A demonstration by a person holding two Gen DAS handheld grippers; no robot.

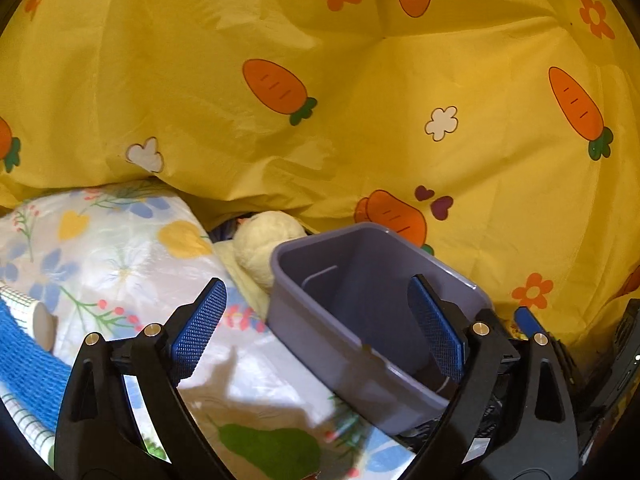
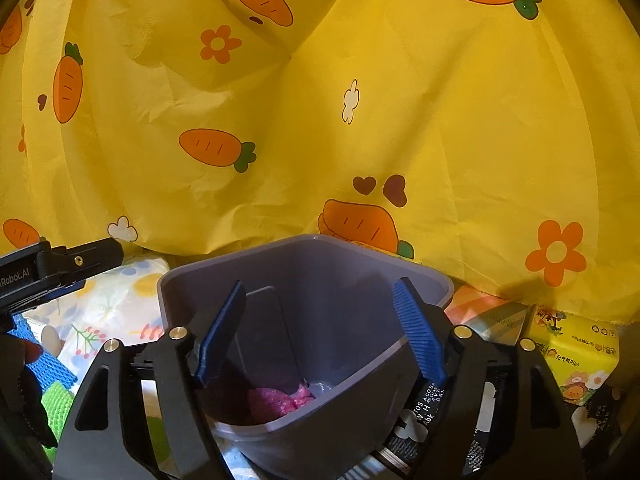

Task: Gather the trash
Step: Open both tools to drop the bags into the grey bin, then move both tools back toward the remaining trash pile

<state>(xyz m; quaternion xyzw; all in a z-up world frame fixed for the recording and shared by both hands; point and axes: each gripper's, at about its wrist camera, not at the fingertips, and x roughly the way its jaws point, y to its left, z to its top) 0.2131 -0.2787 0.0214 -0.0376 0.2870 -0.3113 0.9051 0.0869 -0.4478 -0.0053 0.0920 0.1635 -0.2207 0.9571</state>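
Reading from the right wrist view, "Robot.AI" is showing in white on the black body of the left gripper (image 2: 60, 268) at nine o'clock, its first letters cut off by the edge. A yellow tissue pack (image 2: 576, 352) is lying at four o'clock, carrying cartoon art and small print ending in "Plus"; the rest is too small to make out. Black cans (image 2: 424, 416) with white lettering are lying under the bin at five o'clock, the words only partly legible.

The right gripper (image 2: 320, 328) is standing with its blue pads spread wide, pinching nothing; its left finger is hanging inside the grey-purple bin (image 2: 360, 412) and its right finger is sitting over the bin's right wall. A pink crumpled piece of trash (image 2: 280, 400) is lying at the bottom of the bin, at six o'clock.

In the left wrist view, the left gripper (image 1: 320, 328) is likewise spread wide and empty, its right pad over the bin (image 1: 304, 320) and its left pad over the floral pillow (image 1: 100, 248). A cream plush toy (image 1: 264, 240) is resting just beyond the bin at twelve o'clock, against the yellow carrot-print cloth (image 1: 360, 100). A blue mesh foam sleeve (image 1: 28, 352) is lying at eight o'clock.
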